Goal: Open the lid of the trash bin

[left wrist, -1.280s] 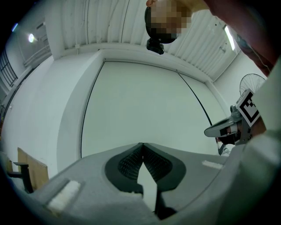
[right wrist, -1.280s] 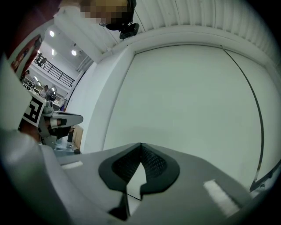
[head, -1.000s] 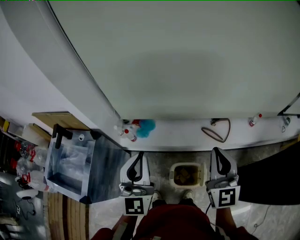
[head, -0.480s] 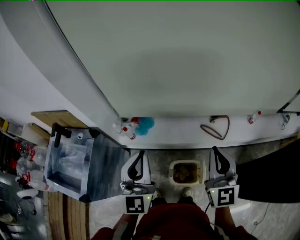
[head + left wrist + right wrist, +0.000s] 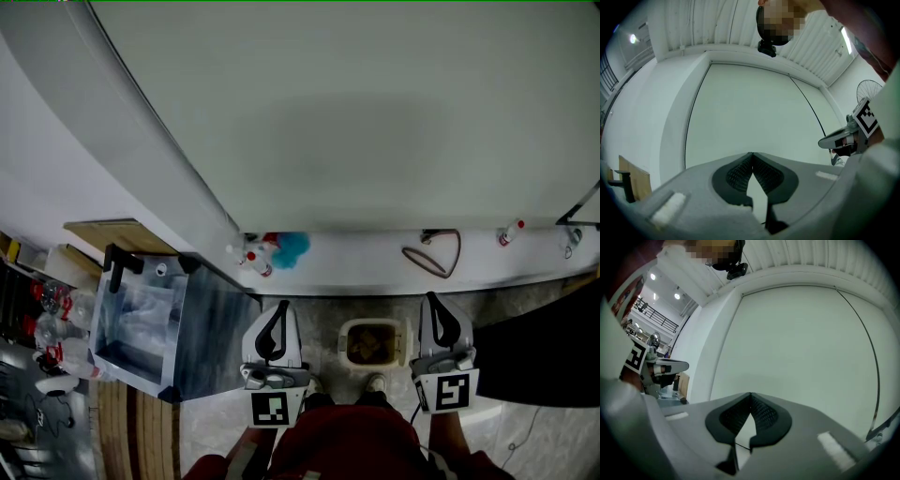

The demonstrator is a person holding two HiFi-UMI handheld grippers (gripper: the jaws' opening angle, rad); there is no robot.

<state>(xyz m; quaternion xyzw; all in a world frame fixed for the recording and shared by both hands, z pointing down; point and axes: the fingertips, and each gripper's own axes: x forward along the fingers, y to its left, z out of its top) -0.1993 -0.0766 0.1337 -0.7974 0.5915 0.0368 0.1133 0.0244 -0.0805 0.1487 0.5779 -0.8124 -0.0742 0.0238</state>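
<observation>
trash bin (image 5: 343, 349) too small and dim to tell open from closed.

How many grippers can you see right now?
2. The left gripper is held left of the trash bin, the right gripper right of it. Both are shut. None seem hidden.

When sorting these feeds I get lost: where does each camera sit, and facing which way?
Head view: on the person's head, facing steeply down at the trash bin by the white wall; left gripper, right gripper and shoes show.
Left gripper view: on the left gripper, facing that wall along its shut fingers.
Right gripper view: likewise on the right gripper.
Shared: the wall; each gripper view shows the other gripper.
</observation>
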